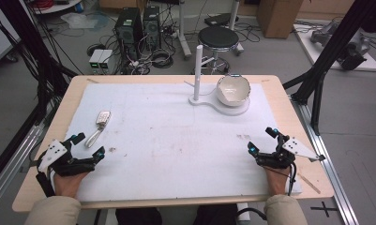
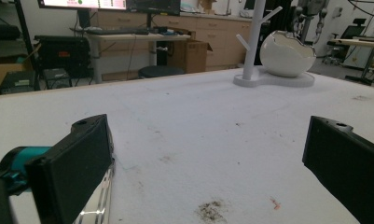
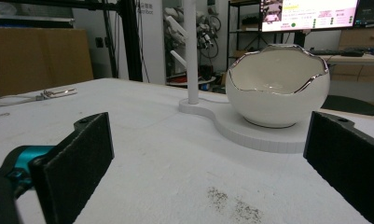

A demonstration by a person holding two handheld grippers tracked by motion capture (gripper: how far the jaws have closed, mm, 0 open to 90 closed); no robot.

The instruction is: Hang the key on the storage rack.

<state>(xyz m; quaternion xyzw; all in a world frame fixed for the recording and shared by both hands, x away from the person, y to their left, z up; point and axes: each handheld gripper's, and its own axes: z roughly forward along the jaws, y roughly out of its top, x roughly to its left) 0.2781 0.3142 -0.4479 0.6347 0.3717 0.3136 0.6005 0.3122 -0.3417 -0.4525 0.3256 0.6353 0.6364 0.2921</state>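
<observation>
A white egg-shaped bowl with a jagged silver rim sits on a flat white stand at the table's far right; a white post with pegs rises from that stand. The bowl and the post stand ahead in the right gripper view. A small silver object on a thin strap lies on the white mat at the left, just beyond my left gripper. That gripper is open with nothing between its jaws. My right gripper rests open near the front right corner, also holding nothing.
The white mat covers most of the wooden table. Black frame struts stand beside the table's right edge. Behind the table are a round stool, computer towers and floor cables.
</observation>
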